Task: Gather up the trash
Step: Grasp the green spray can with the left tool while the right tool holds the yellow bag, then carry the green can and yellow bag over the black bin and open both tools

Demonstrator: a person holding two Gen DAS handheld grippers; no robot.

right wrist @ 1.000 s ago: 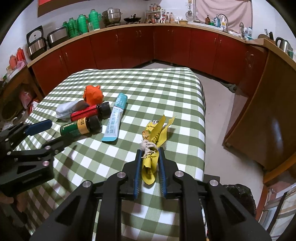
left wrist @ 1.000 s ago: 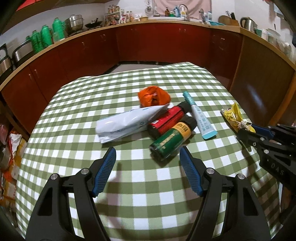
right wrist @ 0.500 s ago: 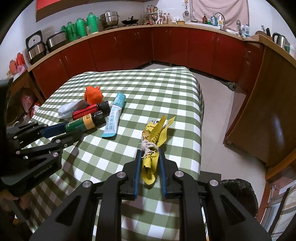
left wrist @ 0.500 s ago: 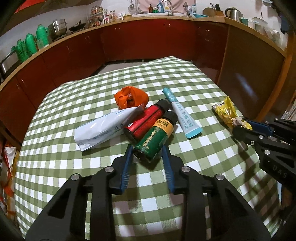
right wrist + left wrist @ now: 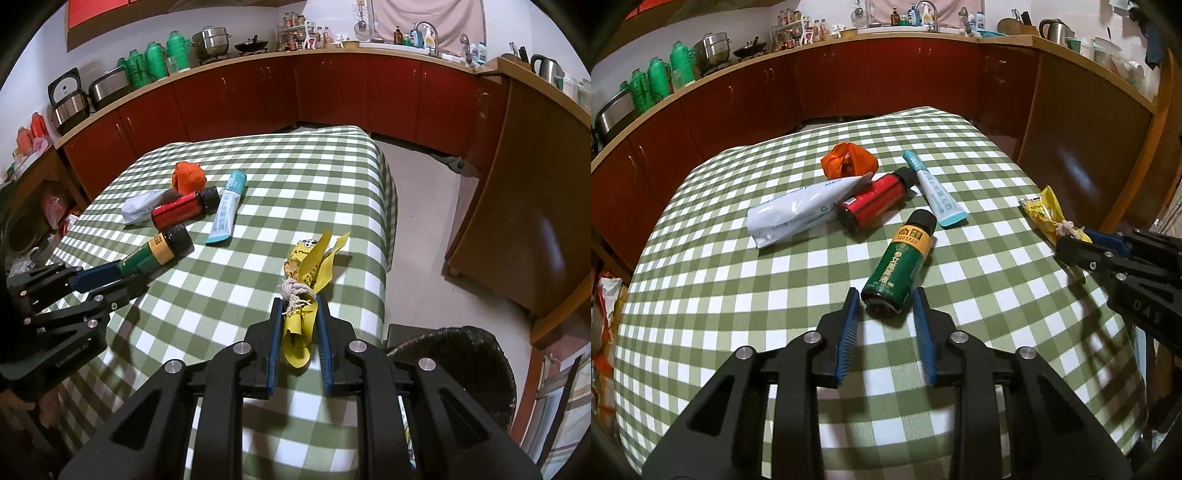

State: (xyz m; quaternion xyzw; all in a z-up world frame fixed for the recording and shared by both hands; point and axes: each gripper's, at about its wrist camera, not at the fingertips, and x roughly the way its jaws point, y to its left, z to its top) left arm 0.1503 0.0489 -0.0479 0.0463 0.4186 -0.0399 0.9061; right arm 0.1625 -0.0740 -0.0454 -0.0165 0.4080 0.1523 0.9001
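Observation:
My left gripper (image 5: pixel 885 304) is shut on the base of a green bottle (image 5: pixel 905 254) with a yellow label and black cap, which points away from me over the checked table (image 5: pixel 738 295). In the right wrist view, the right gripper (image 5: pixel 299 308) is shut on a yellow wrapper (image 5: pixel 308 273) tied with string, near the table's right edge. That wrapper (image 5: pixel 1043 214) and right gripper (image 5: pixel 1108 254) also show at the right of the left wrist view. The left gripper (image 5: pixel 107 280) holding the green bottle (image 5: pixel 159 253) shows at the left of the right wrist view.
A red bottle (image 5: pixel 873 201), a white pouch (image 5: pixel 801 208), an orange crumpled bag (image 5: pixel 849 162) and a teal tube (image 5: pixel 936 194) lie mid-table. A black-lined bin (image 5: pixel 454 354) stands on the floor right of the table. Red cabinets ring the room.
My left gripper went from open to shut on the green bottle and drew it away from the red bottle. The right gripper kept its hold on the yellow wrapper.

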